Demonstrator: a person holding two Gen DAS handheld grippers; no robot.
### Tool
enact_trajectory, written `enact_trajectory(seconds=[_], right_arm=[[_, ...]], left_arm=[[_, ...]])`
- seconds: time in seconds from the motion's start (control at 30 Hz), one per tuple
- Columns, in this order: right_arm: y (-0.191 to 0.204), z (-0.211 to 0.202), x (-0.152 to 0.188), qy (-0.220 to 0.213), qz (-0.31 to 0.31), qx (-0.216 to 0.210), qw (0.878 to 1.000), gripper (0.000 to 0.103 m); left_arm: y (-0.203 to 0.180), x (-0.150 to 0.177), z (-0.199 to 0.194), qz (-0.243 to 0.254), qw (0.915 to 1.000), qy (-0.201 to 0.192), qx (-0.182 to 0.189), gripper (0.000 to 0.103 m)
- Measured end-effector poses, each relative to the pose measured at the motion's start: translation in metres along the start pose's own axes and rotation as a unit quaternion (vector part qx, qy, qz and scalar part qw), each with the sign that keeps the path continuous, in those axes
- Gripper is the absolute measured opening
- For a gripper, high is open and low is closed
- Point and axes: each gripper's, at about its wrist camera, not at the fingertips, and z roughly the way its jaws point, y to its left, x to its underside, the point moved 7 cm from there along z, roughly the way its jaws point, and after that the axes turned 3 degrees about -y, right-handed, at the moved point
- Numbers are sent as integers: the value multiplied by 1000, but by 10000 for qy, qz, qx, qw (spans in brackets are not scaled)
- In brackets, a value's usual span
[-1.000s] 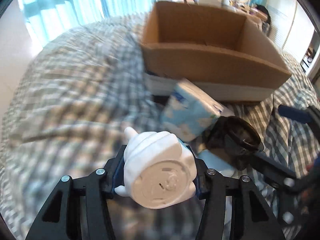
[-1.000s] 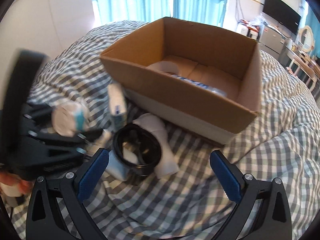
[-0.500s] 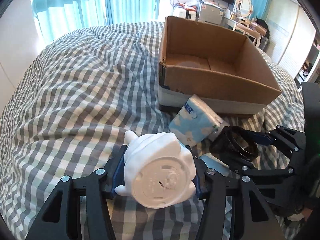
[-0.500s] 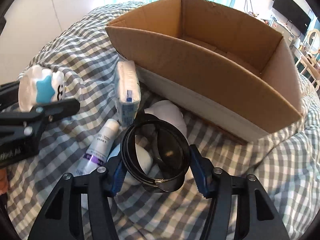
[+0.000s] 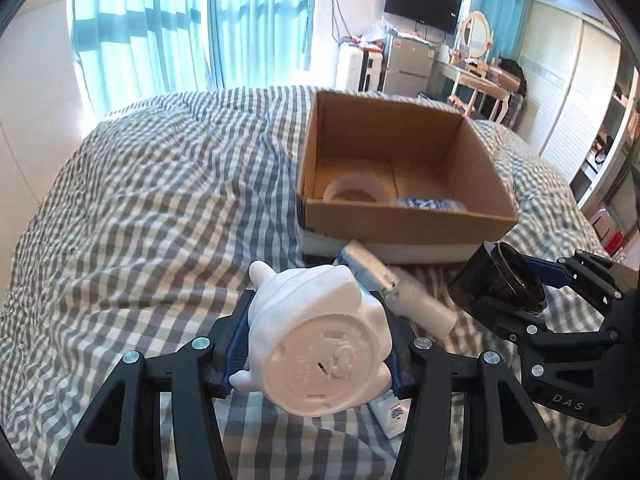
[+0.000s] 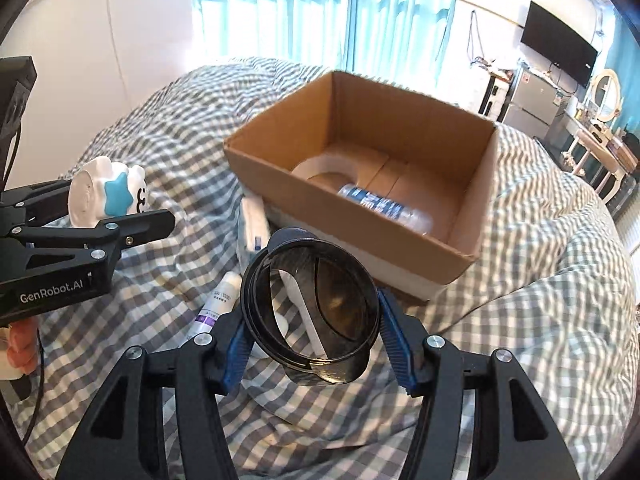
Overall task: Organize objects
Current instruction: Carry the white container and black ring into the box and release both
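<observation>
While my left tongs [image 5: 316, 354] clamp the white figurine [image 5: 320, 344] and my right tongs [image 6: 316, 340] clamp the dark cup [image 6: 316, 312], tubes [image 6: 218, 304] litter the checked bed [image 5: 160, 208] before the cardboard box [image 5: 404, 220].

Bright window [image 5: 180, 28] backlight, fisheye-warped edges, slight blur.

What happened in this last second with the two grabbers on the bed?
The right gripper closed on the dark cup and lifted it off the checked blanket. The left gripper still holds the white toy, now higher. The cardboard box stayed put.
</observation>
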Motion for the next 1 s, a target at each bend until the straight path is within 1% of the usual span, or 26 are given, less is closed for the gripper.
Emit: enact_trajectory(seconds=[0.07, 0.3, 0.53, 0.67, 0.77, 0.83, 0.9, 1.0], right_arm=[[2, -3, -3, -57, -17, 43, 10000, 57], [-8, -33, -18, -371, -15, 181, 9991, 57], [-30, -48, -52, -629, 60, 356, 9974, 57], [-44, -49, -79, -798, 116, 463, 9957, 57], [-56, -43, -101, -886, 167, 533, 9945, 57], [-66, -35, -117, -927, 222, 560, 9939, 57], [-76, -26, -132, -961, 287, 583, 9932, 57], [-89, -6, -146, -912, 374, 590, 9934, 57]], left_arm=[[-2, -5, -7, 0, 10000, -90, 10, 55], [-13, -32, -27, 17, 9991, -423, 68, 55], [-26, -66, -33, 177, 9974, -676, 149, 55], [-34, -89, -27, 370, 9961, -786, 181, 55], [-38, -105, -17, 409, 9958, -764, 290, 55], [-41, -115, -8, 482, 9954, -768, 323, 55], [-44, -127, 4, 591, 9949, -771, 273, 55], [-48, -139, 27, 634, 9953, -668, 299, 55]])
